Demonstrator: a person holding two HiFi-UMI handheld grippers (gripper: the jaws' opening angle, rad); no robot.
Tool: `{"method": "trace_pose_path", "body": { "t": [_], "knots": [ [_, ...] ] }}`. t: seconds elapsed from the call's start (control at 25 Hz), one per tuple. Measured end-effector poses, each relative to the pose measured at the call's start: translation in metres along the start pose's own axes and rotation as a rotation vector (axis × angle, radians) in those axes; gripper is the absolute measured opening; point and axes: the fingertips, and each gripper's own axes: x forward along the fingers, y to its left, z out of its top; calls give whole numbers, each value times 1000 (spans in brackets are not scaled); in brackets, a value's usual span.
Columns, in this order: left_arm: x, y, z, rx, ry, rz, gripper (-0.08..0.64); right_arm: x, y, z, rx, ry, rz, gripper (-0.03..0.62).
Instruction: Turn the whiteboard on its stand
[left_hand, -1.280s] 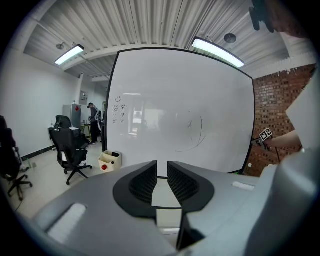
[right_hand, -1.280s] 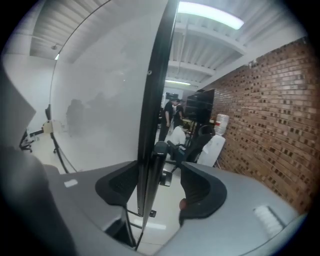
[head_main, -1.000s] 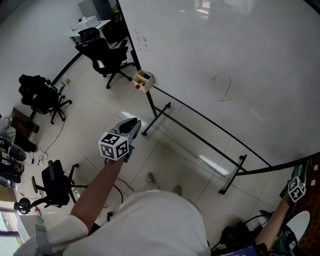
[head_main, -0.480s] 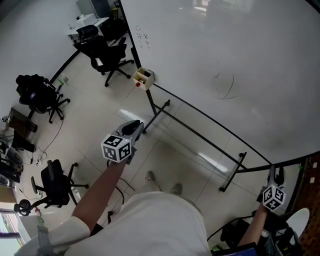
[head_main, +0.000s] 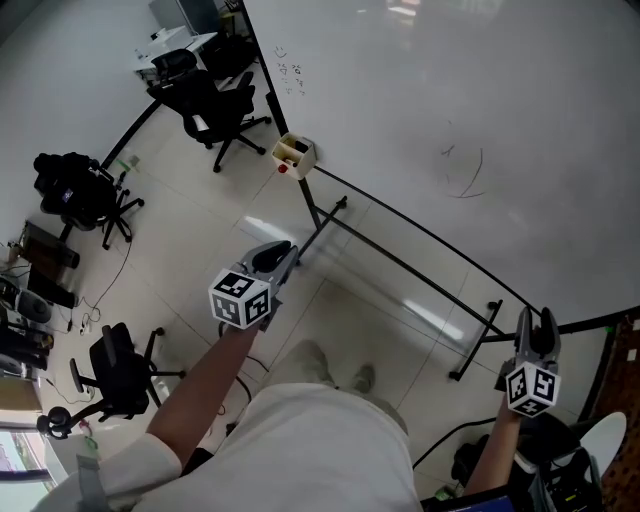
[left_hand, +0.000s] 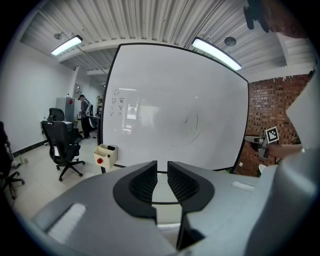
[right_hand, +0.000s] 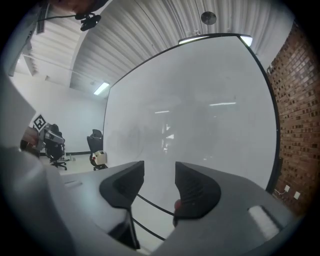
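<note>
The big whiteboard (head_main: 450, 120) stands on a black wheeled stand (head_main: 400, 265) and carries faint scribbles. My left gripper (head_main: 284, 250) hovers over the floor short of the stand's left leg. It faces the board (left_hand: 170, 110), and its jaws (left_hand: 162, 167) hold only a narrow slit with nothing in it. My right gripper (head_main: 535, 318) sits just below the board's lower right corner. Its jaws (right_hand: 159, 170) have just been closing partway; they stand apart with nothing between them, and the board (right_hand: 200, 110) is ahead.
A cream marker box (head_main: 295, 153) hangs at the board's lower left corner. Black office chairs (head_main: 215, 105) (head_main: 75, 190) (head_main: 115, 365) stand to the left. A brick wall (right_hand: 295, 125) is on the right, with cables and a white round object (head_main: 600, 440) below it. A person (left_hand: 85, 115) stands far back.
My right gripper has swung in from the far right edge to just under the board's lower right corner. The left gripper has hardly moved.
</note>
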Motion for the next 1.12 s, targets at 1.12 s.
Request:
{"method": "trace_pose_path", "body": {
  "t": [1.12],
  "knots": [
    [59,175,4,80,78,-462,81,35,323,-57,20,193,-161,156]
  ]
}}
